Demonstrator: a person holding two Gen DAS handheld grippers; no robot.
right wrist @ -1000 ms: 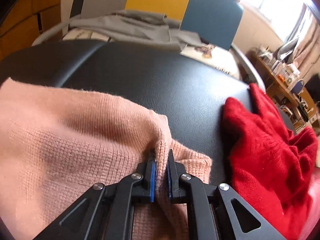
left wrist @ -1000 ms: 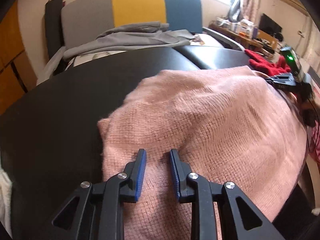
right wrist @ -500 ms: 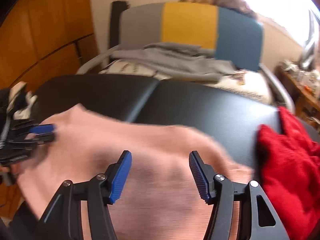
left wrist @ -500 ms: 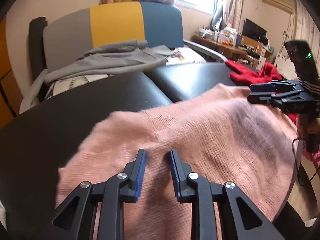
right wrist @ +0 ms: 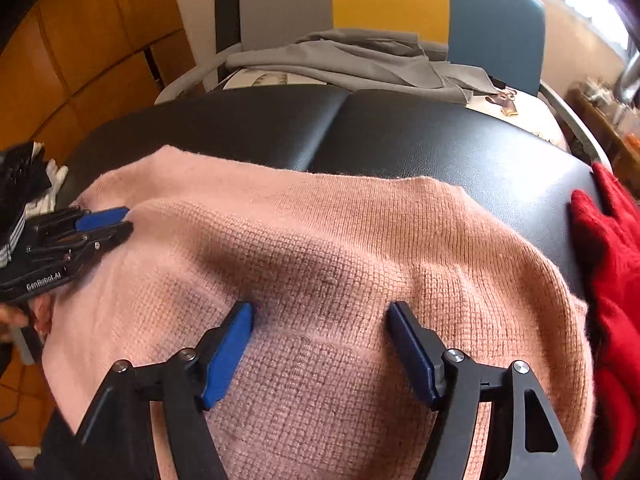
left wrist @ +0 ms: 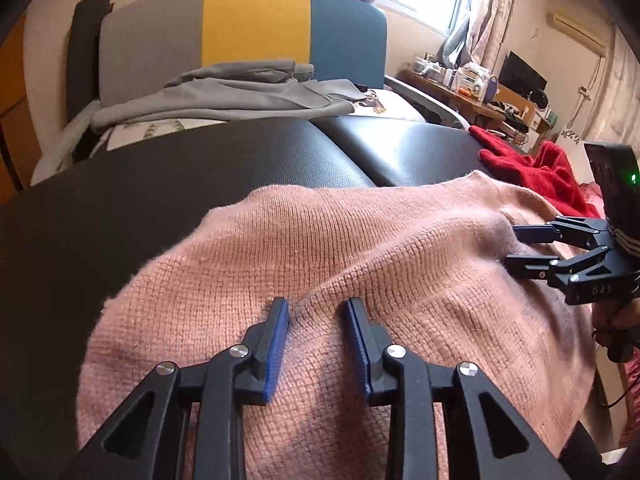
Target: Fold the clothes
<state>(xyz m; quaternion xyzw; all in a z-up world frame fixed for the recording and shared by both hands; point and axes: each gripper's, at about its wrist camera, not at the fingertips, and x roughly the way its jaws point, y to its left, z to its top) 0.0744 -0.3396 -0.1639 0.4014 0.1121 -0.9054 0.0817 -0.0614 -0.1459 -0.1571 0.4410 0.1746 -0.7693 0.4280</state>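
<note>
A pink knit sweater lies spread over the black padded table. My left gripper is open low over its near left part, and a raised ridge of knit runs up between the blue pads. My right gripper is open wide over the sweater's right part, with only flat fabric between its fingers. Each gripper also shows in the other's view: the right gripper at the sweater's right side and the left gripper at its left edge.
A red garment lies bunched at the table's right end, beside the sweater. Behind the table stands a grey, yellow and blue chair with grey clothes piled on the seat. Orange wooden panels line the left wall.
My right gripper has let go of the sweater's edge and opened wide. Both grippers rose and then came down again over the sweater. The left gripper's gap is unchanged.
</note>
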